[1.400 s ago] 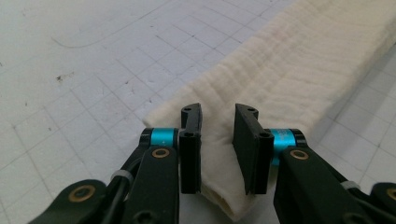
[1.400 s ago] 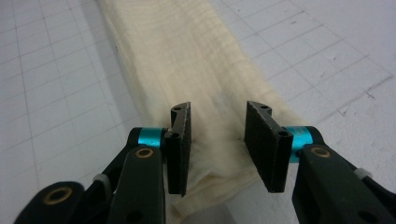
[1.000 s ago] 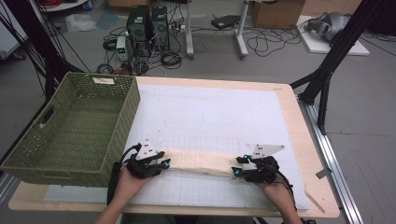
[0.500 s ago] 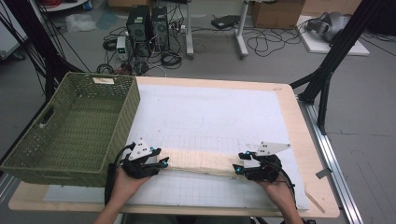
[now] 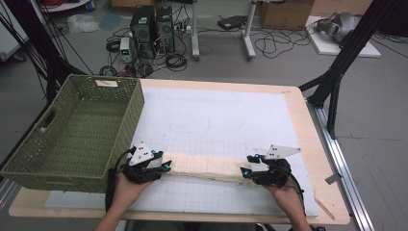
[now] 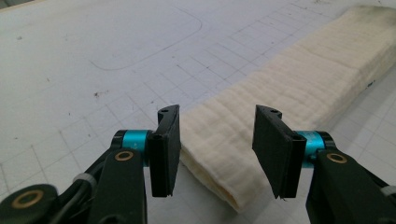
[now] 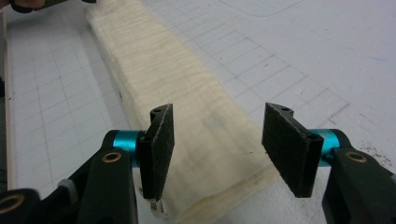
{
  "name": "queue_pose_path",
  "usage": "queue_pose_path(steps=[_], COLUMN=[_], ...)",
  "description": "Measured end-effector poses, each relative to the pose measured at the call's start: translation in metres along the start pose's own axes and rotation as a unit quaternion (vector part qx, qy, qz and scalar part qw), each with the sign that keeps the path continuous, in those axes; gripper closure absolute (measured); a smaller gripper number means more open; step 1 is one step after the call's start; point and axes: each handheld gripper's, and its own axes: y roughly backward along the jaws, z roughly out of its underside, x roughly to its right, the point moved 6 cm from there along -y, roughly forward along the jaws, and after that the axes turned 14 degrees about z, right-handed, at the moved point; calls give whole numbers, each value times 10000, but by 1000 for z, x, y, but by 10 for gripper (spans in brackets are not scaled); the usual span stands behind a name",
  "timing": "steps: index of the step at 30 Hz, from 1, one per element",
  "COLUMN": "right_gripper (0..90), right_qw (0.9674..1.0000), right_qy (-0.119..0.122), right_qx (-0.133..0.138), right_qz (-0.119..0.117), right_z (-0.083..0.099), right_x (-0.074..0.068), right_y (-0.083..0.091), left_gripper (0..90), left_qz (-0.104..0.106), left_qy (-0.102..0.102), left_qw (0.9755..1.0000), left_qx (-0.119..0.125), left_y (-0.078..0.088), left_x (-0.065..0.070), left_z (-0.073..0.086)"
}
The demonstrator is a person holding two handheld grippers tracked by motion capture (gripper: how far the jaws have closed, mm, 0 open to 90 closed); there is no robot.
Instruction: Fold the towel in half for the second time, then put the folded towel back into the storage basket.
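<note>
My left gripper (image 5: 166, 166) lies low at the left end of the folded cloth (image 5: 204, 167), which stretches across the gridded mat (image 5: 216, 115) beside the basket (image 5: 72, 130). Its jaws have just been opening and stand apart, pads off the cloth. My right gripper (image 5: 244, 172) mirrors it at the right end, jaws likewise just opened. I can read no writing anywhere.

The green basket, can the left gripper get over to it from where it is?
Probably yes. The left gripper sits open at the folded cloth's end, right beside the green basket, with nothing between them.
</note>
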Motion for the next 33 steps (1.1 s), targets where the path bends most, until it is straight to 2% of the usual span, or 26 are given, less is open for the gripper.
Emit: queue_pose_path(steps=[6, 23, 28, 33], right_gripper=[431, 417, 414, 414], right_qw=[9999, 9997, 9993, 9988], right_qy=[-47, -67, -91, -115], right_qx=[-6, -107, -143, -205], right_qz=[105, 218, 330, 430], right_z=[1, 3, 3, 3], right_x=[2, 5, 7, 9], right_y=[2, 0, 0, -3], left_gripper=[517, 494, 491, 492], left_qz=[12, -9, 28, -34], left_qy=[-7, -4, -5, 7], left_qw=[10000, 10000, 9998, 9993], left_qx=[-23, -90, -182, -372], left_y=[-1, -3, -5, -5], left_x=[0, 0, 0, -3], left_z=[0, 2, 4, 8])
